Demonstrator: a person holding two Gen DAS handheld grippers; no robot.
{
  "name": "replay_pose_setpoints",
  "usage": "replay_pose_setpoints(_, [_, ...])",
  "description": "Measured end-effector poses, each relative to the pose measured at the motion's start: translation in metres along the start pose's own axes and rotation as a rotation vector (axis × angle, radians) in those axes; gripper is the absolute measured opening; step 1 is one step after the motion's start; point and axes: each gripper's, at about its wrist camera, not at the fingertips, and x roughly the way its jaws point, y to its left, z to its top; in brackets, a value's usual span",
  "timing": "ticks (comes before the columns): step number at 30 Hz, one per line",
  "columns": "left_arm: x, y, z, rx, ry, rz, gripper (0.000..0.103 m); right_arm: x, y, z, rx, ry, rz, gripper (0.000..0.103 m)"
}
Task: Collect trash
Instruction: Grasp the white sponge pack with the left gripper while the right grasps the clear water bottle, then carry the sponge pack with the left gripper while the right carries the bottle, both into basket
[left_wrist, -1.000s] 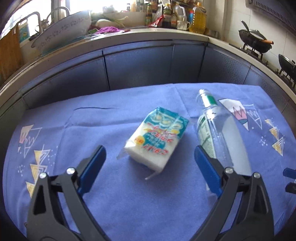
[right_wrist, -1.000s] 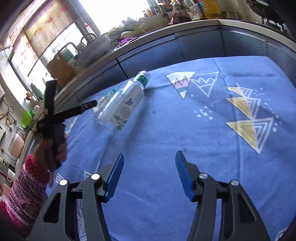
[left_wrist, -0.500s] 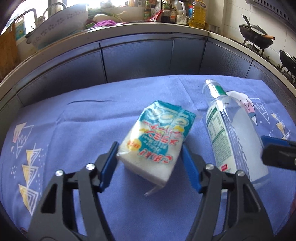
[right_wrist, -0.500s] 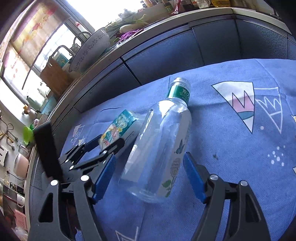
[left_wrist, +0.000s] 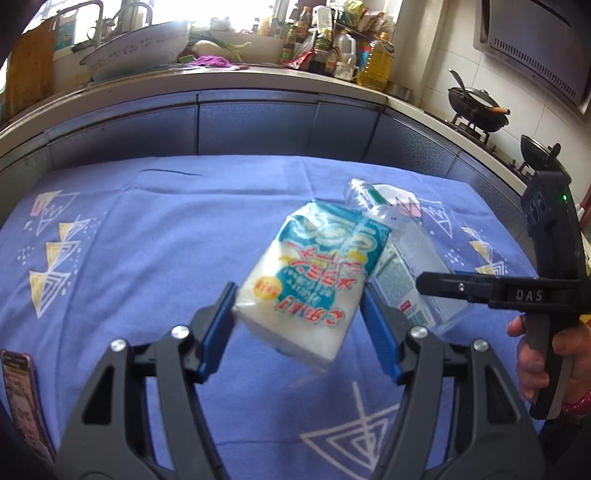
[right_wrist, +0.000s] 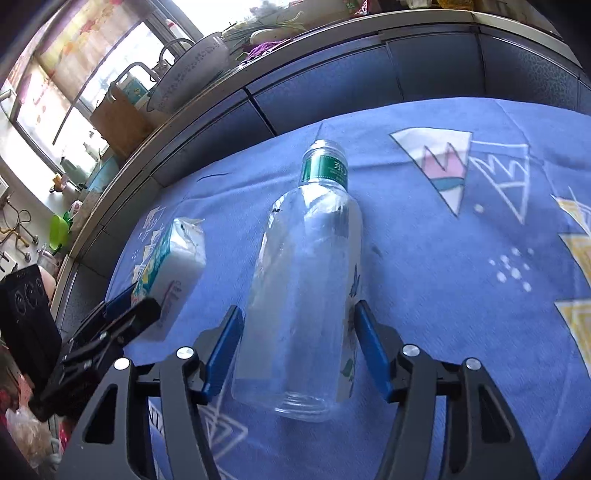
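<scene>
A white packet with a teal printed label (left_wrist: 306, 280) sits tilted between the blue pads of my left gripper (left_wrist: 298, 295), which is shut on it just above the blue cloth (left_wrist: 129, 240). The right wrist view shows the same packet (right_wrist: 177, 266) at the left. A clear, empty, uncapped bottle with a green neck band (right_wrist: 310, 258) lies between the blue pads of my right gripper (right_wrist: 298, 312). Its jaws are closing, and both pads touch the bottle's sides. In the left wrist view the bottle (left_wrist: 413, 258) is partly hidden behind the packet.
A hand (left_wrist: 535, 354) holds the right gripper's handle at the right edge. A phone (left_wrist: 18, 387) lies on the cloth at the lower left. Behind the table runs a counter with a big bowl (left_wrist: 136, 48), several bottles (left_wrist: 332, 37) and a wok (left_wrist: 476, 107).
My left gripper closed on the packet and carried it off the cloth toward the right. My right gripper came in over the bottle, and its jaws narrowed onto the bottle's sides.
</scene>
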Motion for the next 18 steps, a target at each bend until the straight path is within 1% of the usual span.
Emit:
replay_pose_setpoints(3, [0.004, -0.034, -0.001, 0.051, 0.017, -0.036, 0.065, -0.043, -0.033, -0.029, 0.045, -0.015, 0.031, 0.060])
replay_pose_setpoints(7, [0.019, -0.089, 0.004, 0.124, 0.050, -0.117, 0.065, -0.099, -0.085, -0.068, 0.163, -0.050, 0.083, 0.059])
replay_pose_setpoints(11, [0.039, -0.155, 0.008, 0.202, 0.091, -0.207, 0.065, -0.152, -0.134, -0.098, 0.299, -0.141, 0.146, 0.059])
replay_pose_setpoints(13, [0.050, -0.186, 0.008, 0.241, 0.112, -0.236, 0.065, -0.169, -0.156, -0.109, 0.368, -0.183, 0.171, 0.059])
replay_pose_setpoints(14, [0.055, -0.200, 0.007, 0.263, 0.120, -0.241, 0.065, -0.177, -0.166, -0.114, 0.391, -0.202, 0.171, 0.059])
replay_pose_setpoints(15, [0.059, -0.213, 0.006, 0.281, 0.126, -0.244, 0.065, -0.183, -0.171, -0.118, 0.393, -0.223, 0.145, 0.059])
replay_pose_setpoints(17, [0.068, -0.235, 0.003, 0.306, 0.144, -0.256, 0.065, -0.193, -0.170, -0.123, 0.349, -0.253, 0.047, 0.060])
replay_pose_setpoints(18, [0.071, -0.243, 0.000, 0.313, 0.152, -0.260, 0.065, -0.196, -0.169, -0.125, 0.320, -0.249, 0.009, 0.060])
